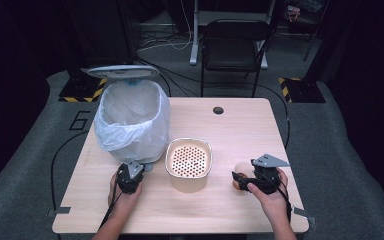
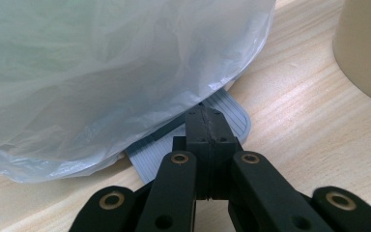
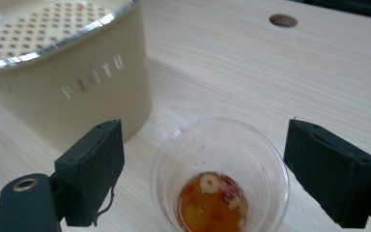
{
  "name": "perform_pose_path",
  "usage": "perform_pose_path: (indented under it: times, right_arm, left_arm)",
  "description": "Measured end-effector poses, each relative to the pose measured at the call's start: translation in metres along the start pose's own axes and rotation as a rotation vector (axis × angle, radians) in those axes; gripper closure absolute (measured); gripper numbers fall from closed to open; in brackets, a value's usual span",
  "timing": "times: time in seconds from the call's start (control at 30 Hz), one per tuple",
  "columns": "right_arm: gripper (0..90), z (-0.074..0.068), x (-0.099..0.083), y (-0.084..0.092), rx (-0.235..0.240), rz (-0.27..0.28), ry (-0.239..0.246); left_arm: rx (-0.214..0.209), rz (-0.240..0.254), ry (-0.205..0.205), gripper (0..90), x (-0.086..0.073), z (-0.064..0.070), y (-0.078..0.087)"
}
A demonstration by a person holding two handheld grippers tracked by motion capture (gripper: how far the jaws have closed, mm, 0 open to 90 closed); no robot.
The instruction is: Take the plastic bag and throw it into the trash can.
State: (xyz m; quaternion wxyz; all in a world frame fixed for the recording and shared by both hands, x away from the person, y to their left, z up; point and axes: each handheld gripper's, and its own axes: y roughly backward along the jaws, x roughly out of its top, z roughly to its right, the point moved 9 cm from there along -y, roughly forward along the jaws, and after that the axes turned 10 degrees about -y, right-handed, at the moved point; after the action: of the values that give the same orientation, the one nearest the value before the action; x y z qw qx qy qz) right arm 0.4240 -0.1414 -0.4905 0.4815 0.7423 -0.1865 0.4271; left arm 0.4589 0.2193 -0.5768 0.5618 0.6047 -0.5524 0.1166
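Note:
A clear plastic cup (image 3: 220, 174) holding amber liquid with food bits stands on the table, between the spread jaws of my right gripper (image 3: 207, 150). Its pads (image 3: 94, 159) sit apart from the cup's wall on both sides. In the high view the cup (image 1: 240, 172) is at the tips of the right gripper (image 1: 243, 179), to the right of a cream container (image 1: 189, 175) with a perforated strainer top. My left gripper (image 2: 205, 123) is shut, its tips on the grey ribbed pedal (image 2: 234, 113) of a bag-lined bin (image 1: 132, 120) whose lid (image 1: 122, 71) stands raised.
The white bin bag (image 2: 116, 72) bulges over the pedal. The cream container (image 3: 67, 92) stands close to the cup's left in the right gripper view. A cable hole (image 1: 218, 110) marks the table's far side. A black chair (image 1: 235, 45) stands behind the table.

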Motion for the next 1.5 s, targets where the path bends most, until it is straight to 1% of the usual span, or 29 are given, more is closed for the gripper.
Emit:
perform_pose_path:
  times: [0.03, 0.07, 0.17, 0.23, 0.3, 0.43, 0.5, 0.53, 0.6, 0.63, 0.67, 0.73, 0.77, 0.8, 0.83, 0.9, 0.97, 1.0, 1.03, 1.07, 1.17, 1.27, 1.3, 1.33, 1.43, 1.47, 1.5]
  right_arm:
    - [14.6, -0.003, 0.003, 0.001, 0.006, 0.003, 0.003]
    - [14.9, -0.005, 0.006, 0.001, 0.006, 0.005, 0.016]
    - [18.5, -0.014, 0.017, -0.002, 0.024, 0.013, 0.033]
    - [22.8, -0.021, 0.025, -0.008, 0.051, 0.011, 0.038]
    - [25.2, -0.027, 0.031, -0.013, 0.067, 0.002, 0.040]
    - [35.9, -0.046, 0.051, -0.026, 0.134, -0.011, 0.047]
    - [41.1, -0.052, 0.059, -0.032, 0.155, -0.016, 0.061]
    - [42.8, -0.054, 0.063, -0.037, 0.159, -0.020, 0.069]
    - [45.5, -0.057, 0.068, -0.046, 0.161, -0.038, 0.074]
    - [46.9, -0.059, 0.070, -0.051, 0.163, -0.050, 0.061]
    - [47.7, -0.059, 0.071, -0.055, 0.162, -0.051, 0.065]
    - [51.9, -0.060, 0.072, -0.063, 0.154, -0.063, 0.063]
    - [52.9, -0.060, 0.073, -0.067, 0.149, -0.065, 0.072]
    - [54.8, -0.060, 0.072, -0.069, 0.140, -0.070, 0.065]
    - [57.8, -0.060, 0.072, -0.072, 0.138, -0.073, 0.068]
    - [60.3, -0.061, 0.071, -0.077, 0.132, -0.085, 0.069]
    - [63.7, -0.060, 0.070, -0.079, 0.122, -0.089, 0.078]
    - [65.6, -0.061, 0.068, -0.081, 0.127, -0.095, 0.068]
    - [67.2, -0.061, 0.068, -0.082, 0.132, -0.099, 0.075]
    - [68.0, -0.061, 0.067, -0.083, 0.131, -0.102, 0.071]
    - [69.3, -0.061, 0.067, -0.084, 0.125, -0.101, 0.064]
    - [70.0, -0.061, 0.068, -0.084, 0.113, -0.101, 0.082]
    - [70.1, -0.061, 0.067, -0.083, 0.110, -0.104, 0.078]
    - [70.2, -0.061, 0.067, -0.083, 0.110, -0.105, 0.076]
    - [70.3, -0.062, 0.066, -0.082, 0.111, -0.104, 0.069]
    - [70.4, -0.062, 0.066, -0.081, 0.113, -0.104, 0.075]
    - [70.5, -0.062, 0.065, -0.080, 0.112, -0.104, 0.068]
  left_arm:
    - [0.000, 0.000, -0.001, 90.0, 0.000, 0.000, 0.000]
    - [-0.001, 0.000, 0.000, 90.0, 0.000, 0.000, 0.000]
    - [0.000, -0.001, -0.002, 90.0, 0.000, 0.000, 0.000]
    - [0.000, 0.000, -0.001, 90.0, 0.000, 0.000, 0.000]
    - [0.000, 0.000, -0.001, 90.0, 0.000, 0.000, 0.000]
    - [-0.001, 0.000, 0.000, 90.0, 0.000, 0.000, 0.000]
    - [-0.002, 0.001, 0.001, 90.0, 0.000, 0.000, 0.000]
    - [0.006, 0.006, 0.002, 90.0, 0.000, 0.000, 0.000]
    - [0.005, 0.005, 0.003, 90.0, 0.000, 0.000, 0.000]
    - [-0.004, 0.000, 0.003, 90.0, 0.000, 0.000, 0.000]
    - [-0.001, 0.003, 0.005, 90.0, 0.000, 0.000, 0.000]
    - [0.000, 0.005, 0.004, 90.0, 0.000, 0.000, 0.000]
    - [-0.003, 0.002, 0.003, 90.0, 0.000, 0.000, 0.000]
    - [0.000, 0.006, 0.004, 90.0, 0.000, 0.000, 0.000]
    - [-0.001, 0.005, 0.005, 90.0, 0.000, 0.000, 0.000]
    - [-0.002, 0.003, 0.004, 90.0, 0.000, 0.000, 0.000]
    - [0.000, 0.003, 0.002, 90.0, 0.000, 0.000, 0.000]
    - [-0.001, 0.003, 0.002, 90.0, 0.000, 0.000, 0.000]
    - [-0.001, 0.003, 0.003, 90.0, 0.000, 0.000, 0.000]
    - [-0.002, 0.003, 0.003, 90.0, 0.000, 0.000, 0.000]
    - [0.001, 0.002, 0.001, 90.0, 0.000, 0.000, 0.000]
    - [0.000, 0.002, 0.000, 90.0, 0.000, 0.000, 0.000]
    - [0.007, 0.007, 0.000, 90.0, 0.000, -0.001, 0.000]
    - [-0.001, 0.001, 0.001, 90.0, 0.000, 0.000, 0.000]
    - [0.000, 0.003, 0.003, 90.0, 0.000, 0.000, 0.000]
    - [0.000, 0.003, 0.003, 90.0, 0.000, 0.000, 0.000]
    - [0.000, 0.003, 0.003, 90.0, 0.000, 0.000, 0.000]
